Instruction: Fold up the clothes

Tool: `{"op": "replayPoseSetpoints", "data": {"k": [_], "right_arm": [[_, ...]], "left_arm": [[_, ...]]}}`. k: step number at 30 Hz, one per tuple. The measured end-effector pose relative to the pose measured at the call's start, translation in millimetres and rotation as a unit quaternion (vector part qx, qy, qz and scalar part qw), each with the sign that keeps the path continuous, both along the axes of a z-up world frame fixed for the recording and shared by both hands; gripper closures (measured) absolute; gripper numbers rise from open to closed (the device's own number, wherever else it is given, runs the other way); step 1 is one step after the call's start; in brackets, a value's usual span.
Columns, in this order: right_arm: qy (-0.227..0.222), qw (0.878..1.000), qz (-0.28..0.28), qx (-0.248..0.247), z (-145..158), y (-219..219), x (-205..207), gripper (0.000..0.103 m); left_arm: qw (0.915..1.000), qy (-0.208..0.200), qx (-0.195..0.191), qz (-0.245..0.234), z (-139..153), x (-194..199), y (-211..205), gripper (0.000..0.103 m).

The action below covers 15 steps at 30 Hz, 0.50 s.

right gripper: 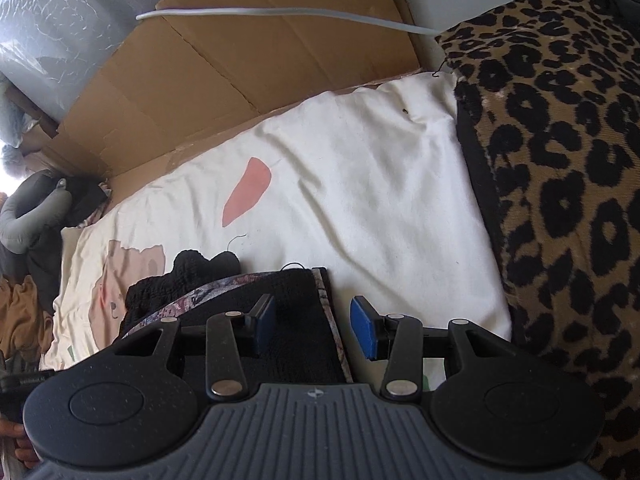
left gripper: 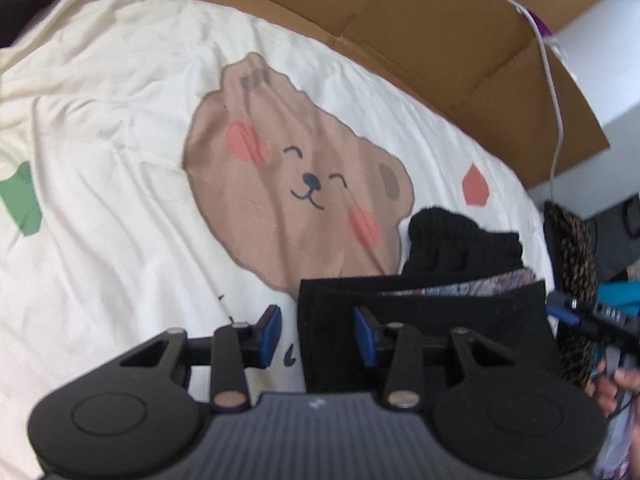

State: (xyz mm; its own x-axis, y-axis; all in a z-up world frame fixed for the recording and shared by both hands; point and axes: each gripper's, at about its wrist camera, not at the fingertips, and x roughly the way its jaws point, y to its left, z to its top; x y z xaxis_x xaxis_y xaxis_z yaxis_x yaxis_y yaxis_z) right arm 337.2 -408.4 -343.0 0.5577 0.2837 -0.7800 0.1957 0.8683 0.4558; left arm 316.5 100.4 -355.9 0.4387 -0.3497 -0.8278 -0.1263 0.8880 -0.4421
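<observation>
While the folded black garment [left gripper: 424, 320] is lying on the bed [left gripper: 120, 120] | left gripper [left gripper: 318, 334] and right gripper [right gripper: 312, 330] are hovering wide open, straddling its near corners, seemingly readying another fold.

The cream bedsheet [left gripper: 120, 128] lies bare and flat across most of the left wrist view, giving wide free room to the left and ahead of the folded black cloth [left gripper: 420, 320]. Behind that cloth a black knitted bundle [left gripper: 452, 240] sits touching it and blocks the way straight ahead there. Flattened cardboard [left gripper: 420, 32] stands along the far edge of the bed like a wall, with a white cable [right gripper: 280, 14] draped over it. In the right wrist view a strip of bare sheet stays free between the cloth and a leopard-print blanket [right gripper: 560, 160], which closes the right side.
</observation>
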Motion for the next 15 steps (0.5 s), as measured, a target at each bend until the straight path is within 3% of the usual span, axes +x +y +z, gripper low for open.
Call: {"op": "replayPoseSetpoints", "data": {"k": [1,3,5,6,10,13,15], "right_arm": [[0.002,1.000,0.005,-0.001,-1.5,1.9,2.0,0.056],[0.006,1.000,0.016,-0.003,-4.5,6.0,5.9,0.067],[0.008,1.000,0.027,-0.010,-6.1,10.2,8.8,0.091],[0.004,1.000,0.028,-0.014,-4.7,11.1,8.8,0.095],[-0.009,1.000,-0.018,0.001,3.4,6.6,8.5,0.098],[-0.004,0.999,-0.036,0.012,6.2,11.1,9.4,0.099],[0.000,1.000,-0.026,-0.010,10.8,18.7,10.7,0.099]], "left_arm": [[1.0000,-0.001,0.003,-0.006,-1.2,0.6,-1.9,0.061],[0.9998,-0.003,0.007,-0.016,-4.8,1.7,-5.0,0.067],[0.9997,-0.002,0.008,-0.024,-7.5,1.9,-6.9,0.094],[0.9996,-0.004,0.011,-0.027,-7.3,1.4,-7.5,0.095],[0.9989,-0.013,0.031,-0.032,4.1,-4.0,-8.6,0.097],[0.9996,0.007,0.027,-0.003,10.5,-3.8,-5.2,0.098],[0.9993,0.011,0.035,0.001,16.7,-2.1,-7.3,0.098]]}}
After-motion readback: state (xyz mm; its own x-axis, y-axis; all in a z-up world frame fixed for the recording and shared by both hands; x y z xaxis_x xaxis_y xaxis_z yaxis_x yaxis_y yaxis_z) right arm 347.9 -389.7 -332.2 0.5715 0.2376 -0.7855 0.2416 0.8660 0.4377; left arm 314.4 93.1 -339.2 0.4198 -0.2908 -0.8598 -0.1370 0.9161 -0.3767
